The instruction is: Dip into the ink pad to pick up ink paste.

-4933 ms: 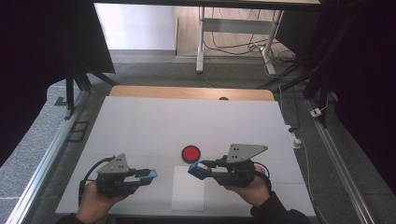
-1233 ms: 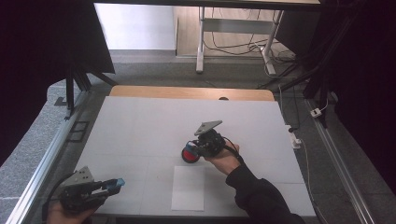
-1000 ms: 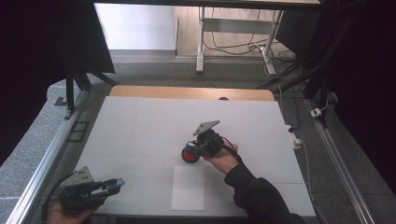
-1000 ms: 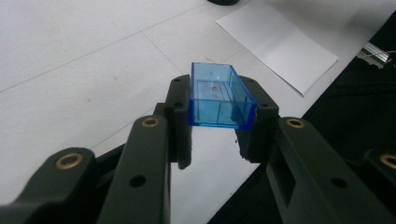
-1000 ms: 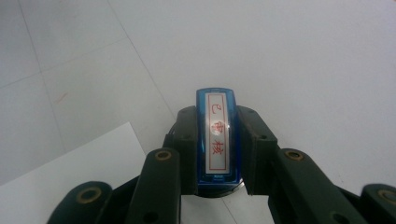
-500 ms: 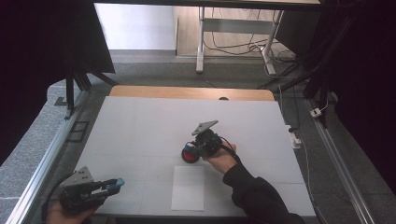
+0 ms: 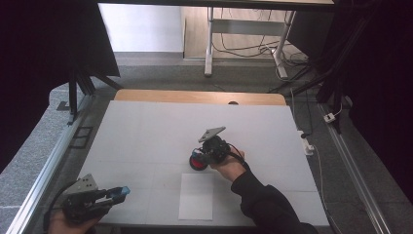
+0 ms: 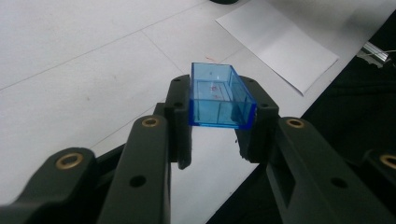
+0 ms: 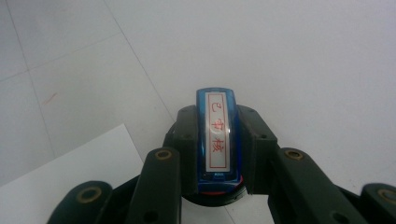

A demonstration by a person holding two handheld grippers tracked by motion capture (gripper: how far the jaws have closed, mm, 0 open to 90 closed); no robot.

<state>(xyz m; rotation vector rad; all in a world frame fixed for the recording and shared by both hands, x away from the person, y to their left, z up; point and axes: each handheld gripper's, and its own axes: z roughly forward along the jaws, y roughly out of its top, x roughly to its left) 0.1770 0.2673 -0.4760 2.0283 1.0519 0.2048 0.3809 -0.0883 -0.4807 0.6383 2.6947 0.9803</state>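
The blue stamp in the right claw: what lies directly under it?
Under the blue stamp sits a round red ink pad in a black case, on the white table. The stamp's face and most of the pad are covered.

Glossy clear blue plastic cap [image 8: 220, 95]; matt, seemingly paper sheet [image 7: 196, 196].

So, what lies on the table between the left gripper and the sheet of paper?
Only bare white tabletop, seen in the high view, between left gripper and paper.
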